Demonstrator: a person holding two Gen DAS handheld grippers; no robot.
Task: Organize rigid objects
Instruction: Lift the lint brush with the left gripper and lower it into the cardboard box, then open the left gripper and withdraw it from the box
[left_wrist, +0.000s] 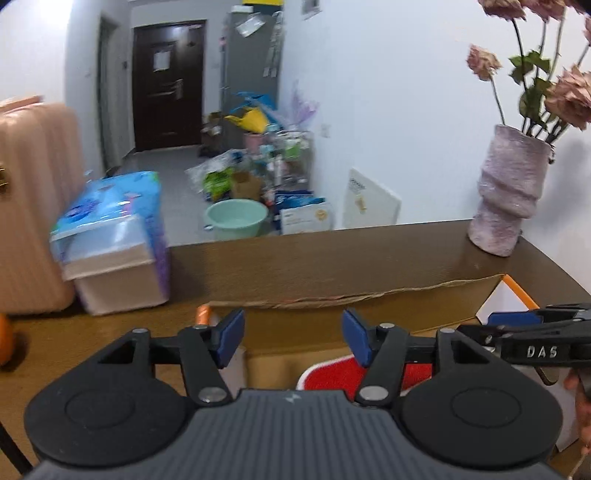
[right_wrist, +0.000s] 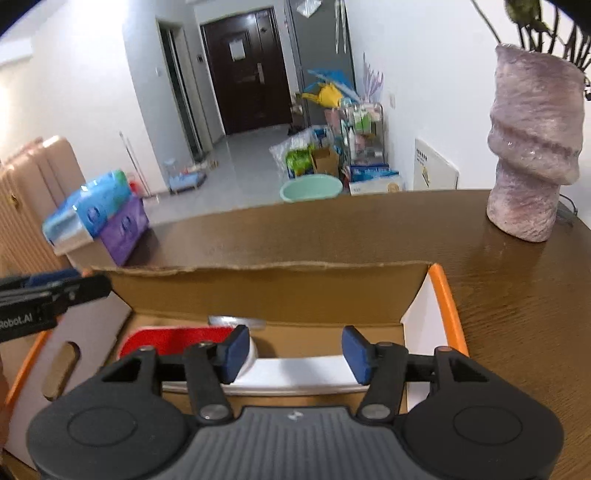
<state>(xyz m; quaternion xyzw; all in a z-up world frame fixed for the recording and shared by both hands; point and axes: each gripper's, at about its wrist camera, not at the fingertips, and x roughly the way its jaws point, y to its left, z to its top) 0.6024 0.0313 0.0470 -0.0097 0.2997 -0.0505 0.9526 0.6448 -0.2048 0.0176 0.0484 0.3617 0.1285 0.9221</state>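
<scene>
An open cardboard box (left_wrist: 369, 310) (right_wrist: 266, 291) with orange edges stands on the brown wooden table (right_wrist: 517, 314). Inside it lie a red object with a white rim (left_wrist: 332, 376) (right_wrist: 177, 339), a flat white object (right_wrist: 303, 371) and a silvery piece (right_wrist: 236, 320) against the back wall. My left gripper (left_wrist: 293, 338) hovers open over the box's left part, nothing between its blue pads. Over the middle of the box my right gripper (right_wrist: 297, 354) is open and empty too. Each gripper shows side-on in the other's view, the right gripper (left_wrist: 495, 321) and the left gripper (right_wrist: 99, 284).
A mauve vase (left_wrist: 506, 192) (right_wrist: 532, 147) with flowers stands at the table's far right. Beyond the table's left edge are a pink suitcase (left_wrist: 33, 203) and tissue packs on a storage bin (left_wrist: 110, 229) (right_wrist: 99, 218). A cluttered floor and a dark door lie behind.
</scene>
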